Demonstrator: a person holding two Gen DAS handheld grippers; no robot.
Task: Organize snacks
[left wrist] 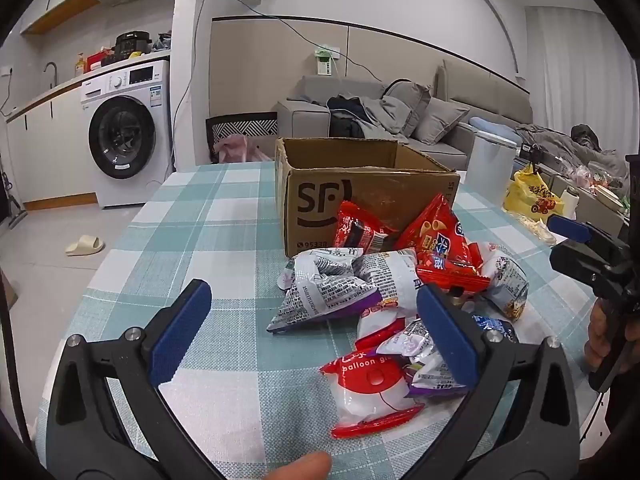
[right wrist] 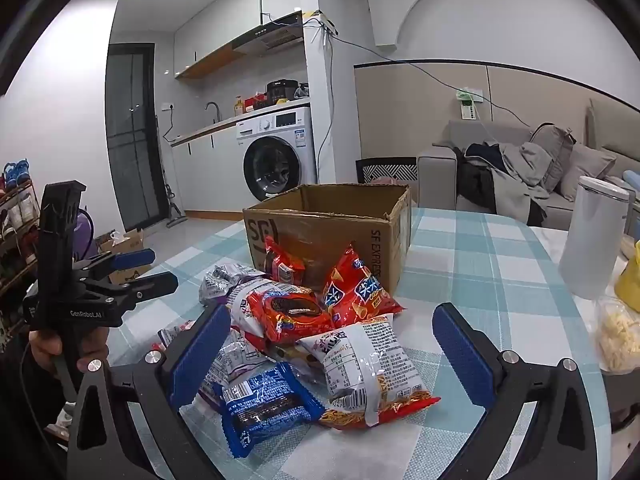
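Teal-and-white checked cloth over the bench [left wrist: 192, 216], largest surface in both views. Brown corrugated cardboard box [left wrist: 360, 196] printed "SF" upright toward the far side of it, top open, inside not visible. Heap of crinkled snack packets [right wrist: 312, 336] right in front of the box, on the cloth. Red triangular-looking chip bag [right wrist: 356, 288] and small red packet [right wrist: 282, 266] leaning against the box's front wall. White-and-purple printed packet [left wrist: 320, 292] on the heap's left side; white packet with red ends marked "balloon" [left wrist: 372, 392] nearest the left wrist camera. Blue biscuit packet [right wrist: 264, 404] and white packet with an orange-red noodle end [right wrist: 372, 376] nearest the right wrist camera. Left gripper [left wrist: 316, 344], black frame with blue pads, wide open over the near left edge of the heap, holding nothing; right pad overlapping packets in view, contact unclear. Right gripper [right wrist: 332, 356] likewise spread wide, empty, straddling the near packets from above.
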